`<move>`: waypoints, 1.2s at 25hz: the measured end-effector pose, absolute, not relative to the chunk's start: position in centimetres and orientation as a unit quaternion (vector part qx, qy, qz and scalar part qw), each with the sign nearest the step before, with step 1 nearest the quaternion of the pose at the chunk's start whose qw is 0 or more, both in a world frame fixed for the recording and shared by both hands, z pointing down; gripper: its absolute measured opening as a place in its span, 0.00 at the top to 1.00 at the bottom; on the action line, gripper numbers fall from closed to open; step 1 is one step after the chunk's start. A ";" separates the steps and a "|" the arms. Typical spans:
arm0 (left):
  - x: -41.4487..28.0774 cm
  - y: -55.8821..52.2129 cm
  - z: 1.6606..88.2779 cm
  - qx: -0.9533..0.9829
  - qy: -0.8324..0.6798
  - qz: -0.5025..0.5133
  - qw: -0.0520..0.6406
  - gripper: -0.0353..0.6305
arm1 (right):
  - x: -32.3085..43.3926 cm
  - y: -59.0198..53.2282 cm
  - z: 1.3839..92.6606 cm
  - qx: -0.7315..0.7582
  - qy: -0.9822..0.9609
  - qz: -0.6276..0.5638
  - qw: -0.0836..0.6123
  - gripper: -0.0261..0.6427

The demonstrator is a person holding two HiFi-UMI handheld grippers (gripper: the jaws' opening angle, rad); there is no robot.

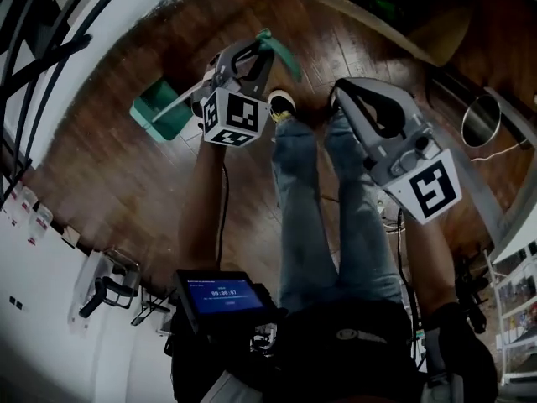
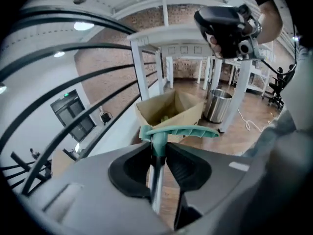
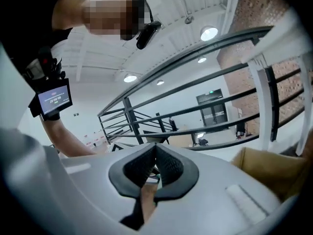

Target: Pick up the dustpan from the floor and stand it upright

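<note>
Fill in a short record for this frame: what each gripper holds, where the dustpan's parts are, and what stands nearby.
left gripper: shut on the dustpan's metal pole, just below the green T-handle
right gripper: shut, nothing between its jaws
pan: green, at the pole's lower end, over the wooden floor; whether it touches the floor cannot be told
nearby: cardboard box and metal bin, beyond the handle
</note>
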State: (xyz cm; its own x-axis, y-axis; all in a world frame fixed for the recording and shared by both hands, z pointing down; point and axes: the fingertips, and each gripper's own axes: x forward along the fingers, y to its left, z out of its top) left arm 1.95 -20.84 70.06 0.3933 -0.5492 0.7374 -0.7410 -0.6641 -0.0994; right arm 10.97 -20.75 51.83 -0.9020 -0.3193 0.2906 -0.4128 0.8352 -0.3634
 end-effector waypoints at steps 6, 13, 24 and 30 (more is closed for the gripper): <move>-2.2 -19.3 57.4 0.837 -0.459 0.284 0.087 0.78 | 5.1 -19.5 42.4 0.135 -0.970 0.180 0.097 0.95; -6.8 -15.9 48.5 0.856 -0.502 0.117 0.041 0.78 | -1.7 -15.5 37.1 0.086 -0.980 0.156 0.091 0.95; -19.3 -3.3 48.0 0.770 -0.631 0.066 0.070 0.77 | -12.1 -7.6 38.5 -0.022 -0.976 0.184 0.110 0.95; -26.2 4.0 50.6 0.685 -0.715 0.093 0.099 0.78 | -17.6 -2.5 38.9 -0.099 -0.975 0.169 0.109 0.95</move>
State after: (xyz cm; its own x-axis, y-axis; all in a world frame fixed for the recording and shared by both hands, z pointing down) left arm -26.20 4.03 50.65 -0.0412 -0.9623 0.2687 -0.9991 0.0432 0.0017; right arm -17.64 -2.53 38.86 -0.9566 0.2305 0.1781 0.1572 0.9233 -0.3505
